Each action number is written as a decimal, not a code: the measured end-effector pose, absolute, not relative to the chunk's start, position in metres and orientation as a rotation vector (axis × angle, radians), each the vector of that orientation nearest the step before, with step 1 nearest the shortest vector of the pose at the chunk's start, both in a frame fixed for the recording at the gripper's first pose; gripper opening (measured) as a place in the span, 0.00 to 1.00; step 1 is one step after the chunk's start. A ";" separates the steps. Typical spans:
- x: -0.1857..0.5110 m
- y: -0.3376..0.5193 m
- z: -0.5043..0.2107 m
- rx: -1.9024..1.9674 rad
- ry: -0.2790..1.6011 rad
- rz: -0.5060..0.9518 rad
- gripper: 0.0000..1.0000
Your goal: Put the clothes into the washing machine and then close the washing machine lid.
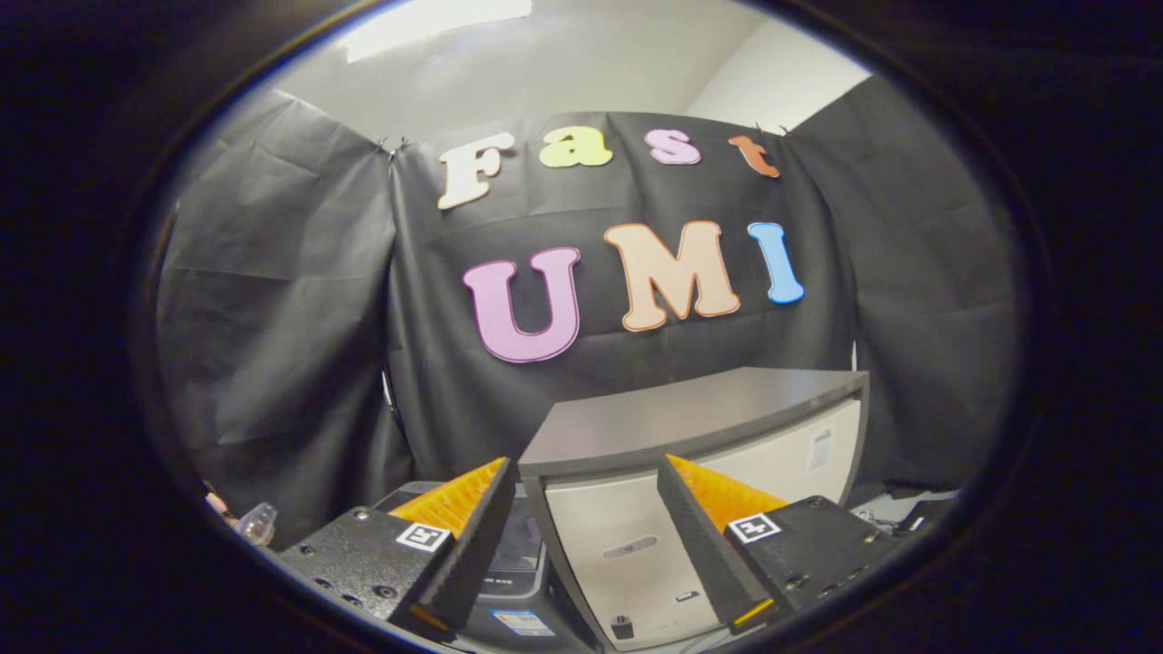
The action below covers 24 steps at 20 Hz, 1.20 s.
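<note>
In the gripper view the claw [586, 509] stands wide apart, its two fingers splayed to either side with nothing between them and nothing touching their pads. The left finger [454, 536] and the right finger [718, 536] each carry a small square marker on the block behind them.

Just ahead of the fingers, seen through the gap, is the washing machine [636, 545], a pale box with a dark grey top. Its lid [690, 413] lies flat and closed along the top, and its front corner points toward the gap between the fingers. The pale front panel has a small recessed handle [629, 547] and a little dark fitting near its foot. On the pale side panel, beyond the right finger, sits a small label [820, 448], too small to make out.

Behind the left finger, low and close against the machine, is a dark device [518, 554] with a sticker on its lower front; what it is I cannot tell. Left of the left finger, at the fringe of the view, a small clear object [258, 522] shows, blurred.

To the right of the machine, beyond the right finger, a few dark items and cables [895, 518] lie on the surface, too dim to tell apart.

The room is a booth hung with black cloth [291, 318], creased and pinned at the corners. Above the cloth rise a white wall and ceiling [581, 64], with a bright light panel [436, 23] overhead.
</note>
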<state>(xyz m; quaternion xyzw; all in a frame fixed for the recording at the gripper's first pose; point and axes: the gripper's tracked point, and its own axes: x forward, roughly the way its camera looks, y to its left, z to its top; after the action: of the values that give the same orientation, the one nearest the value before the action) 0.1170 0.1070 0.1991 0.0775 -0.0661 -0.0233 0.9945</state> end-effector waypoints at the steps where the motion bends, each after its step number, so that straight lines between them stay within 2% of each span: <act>1: 0.109 0.098 0.195 0.162 -0.148 -0.039 0.95; 7: 0.072 0.048 0.155 0.011 -0.191 0.000 0.95; 19: 0.037 0.008 0.033 0.092 -0.053 0.053 0.95; 24: 0.047 0.001 0.038 0.174 -0.075 0.080 0.95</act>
<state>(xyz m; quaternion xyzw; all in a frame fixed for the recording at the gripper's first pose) 0.0465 0.0015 0.0381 0.0866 -0.0372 0.0400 0.9947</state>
